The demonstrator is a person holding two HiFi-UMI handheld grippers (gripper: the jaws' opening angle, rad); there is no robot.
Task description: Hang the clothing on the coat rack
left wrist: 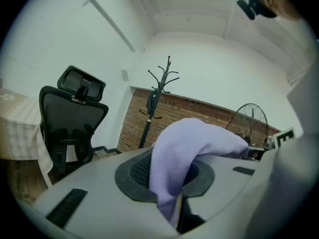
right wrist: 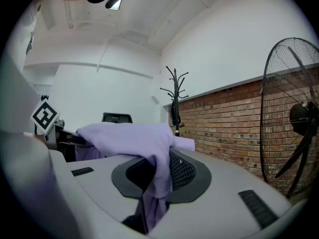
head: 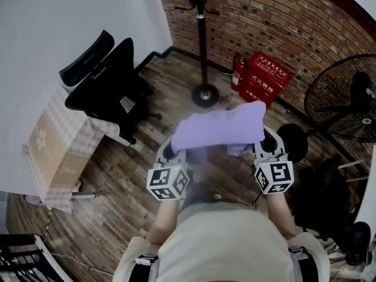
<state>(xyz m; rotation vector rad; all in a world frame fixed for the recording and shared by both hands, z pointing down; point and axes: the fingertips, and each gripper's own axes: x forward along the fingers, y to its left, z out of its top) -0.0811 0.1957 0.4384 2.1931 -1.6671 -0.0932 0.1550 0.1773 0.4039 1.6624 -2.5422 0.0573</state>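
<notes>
Lilac fabric, the garment [head: 220,128], hung stretched between the two claws in the middle of the head view, clear of the wood floor [head: 117,175]. The left claw [head: 170,151] was clamped on one end: in the left gripper view the fabric ran down into the slit between its jaws and was pinched there. The right claw [head: 269,141] gripped the other end the same way, with fabric draped over its pad and nipped between the jaws. Both pointed roughly level toward the rack [head: 201,40], which stood at the upper middle of the frame before the brick wall [head: 282,22], well apart from the garment. A dark item seemed to hang on it already, and its top hooks looked free. A chair [head: 108,81] sat at the upper left and a fan [head: 346,104] at the right. By my reading, the pickup was done. What was left was to close the gap to the rack, lift the garment to hook height, catch it on a hook and let go.
</notes>
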